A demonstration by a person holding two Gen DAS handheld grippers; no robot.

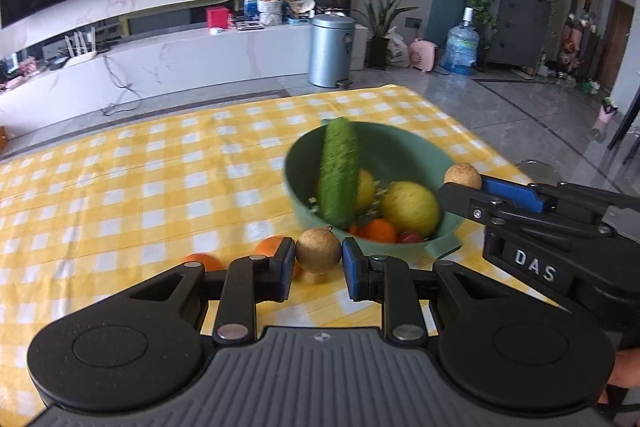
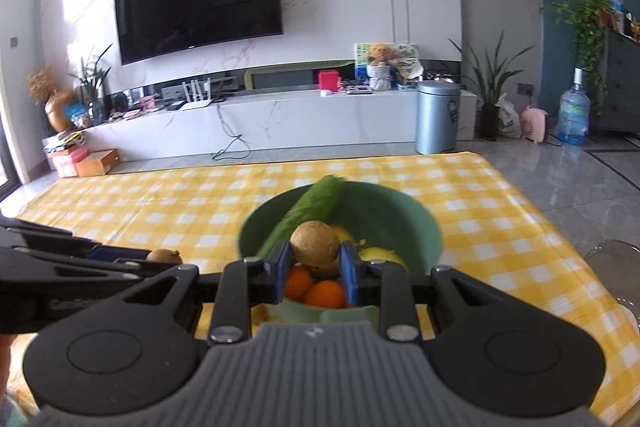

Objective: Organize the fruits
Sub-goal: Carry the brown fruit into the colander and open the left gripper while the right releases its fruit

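Observation:
My left gripper (image 1: 318, 261) is shut on a small round brown fruit (image 1: 318, 250), held just above the yellow checked tablecloth (image 1: 140, 187). My right gripper (image 2: 314, 261) is shut on a second brown fruit (image 2: 314, 242), over the near rim of a green bowl (image 2: 394, 211). In the left wrist view that gripper (image 1: 466, 187) and its fruit (image 1: 463, 175) hang at the right rim of the bowl (image 1: 404, 147). The bowl holds a cucumber (image 1: 340, 171) leaning upright, yellow fruits (image 1: 410, 207) and oranges (image 1: 380, 230). Two oranges (image 1: 272, 246) lie on the cloth beside it.
The table's far edge (image 1: 256, 99) and right edge (image 1: 472, 135) drop to a grey floor. A metal bin (image 1: 331, 49), a water bottle (image 1: 462, 47) and a white TV bench (image 2: 280, 119) stand beyond. The left gripper (image 2: 160, 261) shows at the left of the right wrist view.

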